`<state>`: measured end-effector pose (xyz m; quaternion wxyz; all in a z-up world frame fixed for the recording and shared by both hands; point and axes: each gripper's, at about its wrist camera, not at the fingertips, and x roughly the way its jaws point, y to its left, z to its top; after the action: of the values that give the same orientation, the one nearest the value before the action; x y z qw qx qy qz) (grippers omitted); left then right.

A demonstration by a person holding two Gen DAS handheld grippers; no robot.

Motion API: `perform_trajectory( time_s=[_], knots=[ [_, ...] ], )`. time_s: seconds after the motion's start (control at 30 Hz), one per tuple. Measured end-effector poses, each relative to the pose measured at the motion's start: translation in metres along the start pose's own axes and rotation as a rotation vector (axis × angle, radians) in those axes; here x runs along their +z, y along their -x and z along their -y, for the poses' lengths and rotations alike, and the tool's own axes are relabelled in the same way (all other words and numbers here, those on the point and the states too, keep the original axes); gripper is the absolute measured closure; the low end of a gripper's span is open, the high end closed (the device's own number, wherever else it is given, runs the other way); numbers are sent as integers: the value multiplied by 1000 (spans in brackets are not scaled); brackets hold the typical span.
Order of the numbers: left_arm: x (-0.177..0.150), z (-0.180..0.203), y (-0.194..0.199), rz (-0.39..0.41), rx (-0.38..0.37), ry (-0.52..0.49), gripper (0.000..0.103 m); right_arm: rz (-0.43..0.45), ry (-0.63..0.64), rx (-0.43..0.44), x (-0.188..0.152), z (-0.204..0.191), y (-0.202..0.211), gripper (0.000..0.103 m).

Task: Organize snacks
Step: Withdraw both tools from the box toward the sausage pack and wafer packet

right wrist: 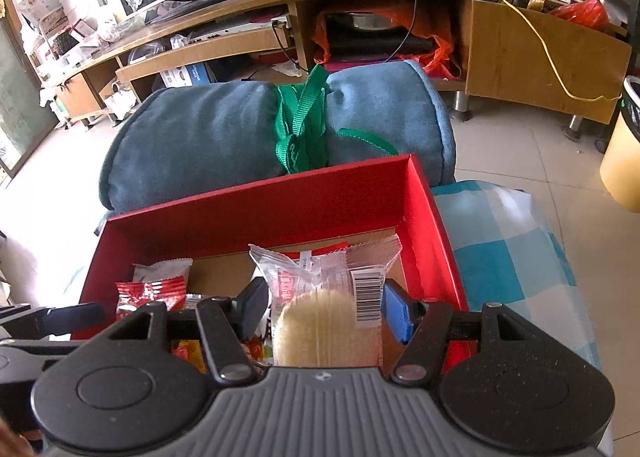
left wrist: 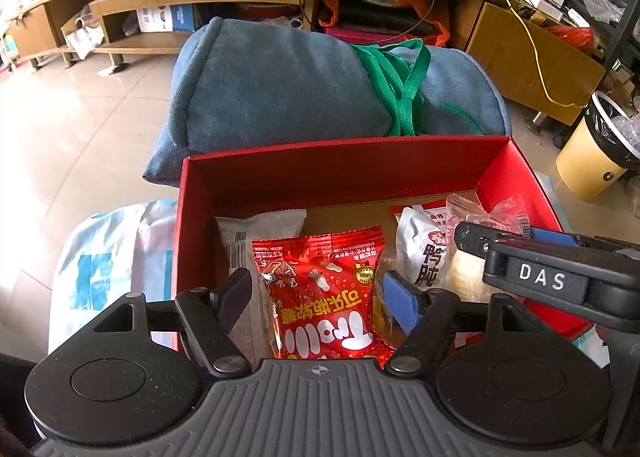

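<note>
An open red cardboard box (left wrist: 320,161) holds several snack packets. A red gummy-candy bag (left wrist: 324,297) lies in it between the fingers of my left gripper (left wrist: 318,289), whose pads stand just clear of the bag's sides, so it is open. Around the bag lie a grey-white packet (left wrist: 256,233) and a white packet with black characters (left wrist: 420,253). My right gripper (right wrist: 323,297) is shut on a clear packet with a round pale cracker (right wrist: 320,321), held over the right side of the box (right wrist: 260,209). The left wrist view shows that gripper (left wrist: 506,233) reaching in from the right.
A rolled blue cushion (left wrist: 300,85) tied with a green strap lies just behind the box. The box rests on a blue-and-white checked cloth (right wrist: 512,257). A yellow waste bin (left wrist: 592,161) stands on the tiled floor to the right, and a cluttered wooden bench (left wrist: 200,5) runs along the back.
</note>
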<state>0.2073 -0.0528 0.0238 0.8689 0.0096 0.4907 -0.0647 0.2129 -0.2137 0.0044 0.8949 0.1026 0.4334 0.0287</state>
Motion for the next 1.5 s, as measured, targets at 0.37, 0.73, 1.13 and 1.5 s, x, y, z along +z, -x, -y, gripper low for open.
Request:
perform_trajectory(
  time_s=[0.37, 0.73, 1.13, 1.5],
  knots=[
    [0, -1, 10, 16, -15, 4, 24, 37, -21, 15, 8, 5, 19, 44],
    [-6, 7, 19, 24, -41, -26, 24, 37, -11, -3, 0, 6, 35, 44],
    [-19, 13, 37, 34, -67, -63, 22, 42, -14, -12, -16, 9, 61, 44],
    [-36, 25, 53, 42, -102, -123, 22, 30, -27, 1, -35, 11, 80, 44]
  ],
)
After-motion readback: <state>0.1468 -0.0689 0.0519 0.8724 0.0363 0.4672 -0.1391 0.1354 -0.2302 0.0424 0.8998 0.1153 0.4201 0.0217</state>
